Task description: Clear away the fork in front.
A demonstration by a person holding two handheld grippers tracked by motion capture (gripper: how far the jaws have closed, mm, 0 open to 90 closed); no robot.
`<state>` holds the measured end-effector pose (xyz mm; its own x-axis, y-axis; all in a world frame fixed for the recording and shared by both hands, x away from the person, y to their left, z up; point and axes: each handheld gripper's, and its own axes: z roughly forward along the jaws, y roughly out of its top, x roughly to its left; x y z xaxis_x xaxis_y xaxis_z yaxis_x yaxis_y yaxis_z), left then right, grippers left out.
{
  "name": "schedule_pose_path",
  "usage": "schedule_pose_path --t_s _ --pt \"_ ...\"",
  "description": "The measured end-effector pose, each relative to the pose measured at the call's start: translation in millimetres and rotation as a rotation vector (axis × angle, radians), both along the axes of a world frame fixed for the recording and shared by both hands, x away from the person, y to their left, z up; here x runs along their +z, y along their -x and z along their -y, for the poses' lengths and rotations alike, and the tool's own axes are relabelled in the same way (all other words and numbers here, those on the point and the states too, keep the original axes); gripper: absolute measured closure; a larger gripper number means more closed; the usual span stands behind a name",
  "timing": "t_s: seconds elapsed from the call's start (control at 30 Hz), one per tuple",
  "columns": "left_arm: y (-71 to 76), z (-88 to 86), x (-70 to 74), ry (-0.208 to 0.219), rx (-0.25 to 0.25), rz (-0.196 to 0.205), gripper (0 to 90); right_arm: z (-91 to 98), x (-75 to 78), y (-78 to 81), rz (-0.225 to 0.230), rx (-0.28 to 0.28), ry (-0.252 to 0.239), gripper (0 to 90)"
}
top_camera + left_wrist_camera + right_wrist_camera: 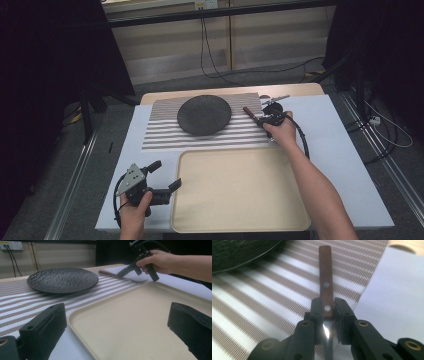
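Two grippers in play: the right gripper (328,312) is pinched tight on a wooden-handled knife (325,277), jaws clamped just where handle meets blade, over the striped mat (165,132) at upper right of the high view, beside the black plate (204,115). Right forearm stretches diagonally up. Lower left, the left gripper (165,175) hangs spread wide at the tray (240,200) edge, touching nothing.

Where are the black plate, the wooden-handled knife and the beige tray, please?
black plate (204,115), high view, middle of its textured face.
wooden-handled knife (325,277), right gripper view, upper part of the brown handle.
beige tray (240,190), high view, bare floor.
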<state>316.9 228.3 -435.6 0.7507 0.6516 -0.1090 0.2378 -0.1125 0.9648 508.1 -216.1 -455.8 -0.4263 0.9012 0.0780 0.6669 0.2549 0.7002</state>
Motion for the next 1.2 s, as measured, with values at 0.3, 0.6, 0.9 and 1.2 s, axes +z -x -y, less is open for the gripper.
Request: schedule_pose_path --t_s 0.3,0.6,0.9,1.2 --pt "-2.4 2.2 0.8 -0.002 -0.007 0.006 2.5 -1.1 -2.4 6.2 -0.008 0.021 0.030 75.6" --pt "-4.5 3.1 0.4 0.001 -0.005 0.003 2.6 -2.9 -3.6 5.0 -0.019 -0.004 0.028 77.0" --pt "-1.8 1.5 0.9 -0.002 -0.001 0.007 2.6 -5.7 -0.8 1.2 -0.063 -0.027 0.034 78.3" --pt "-1.1 0.6 0.5 0.001 -0.003 0.005 2.6 -6.2 -0.8 2.1 -0.055 -0.026 0.036 78.7"
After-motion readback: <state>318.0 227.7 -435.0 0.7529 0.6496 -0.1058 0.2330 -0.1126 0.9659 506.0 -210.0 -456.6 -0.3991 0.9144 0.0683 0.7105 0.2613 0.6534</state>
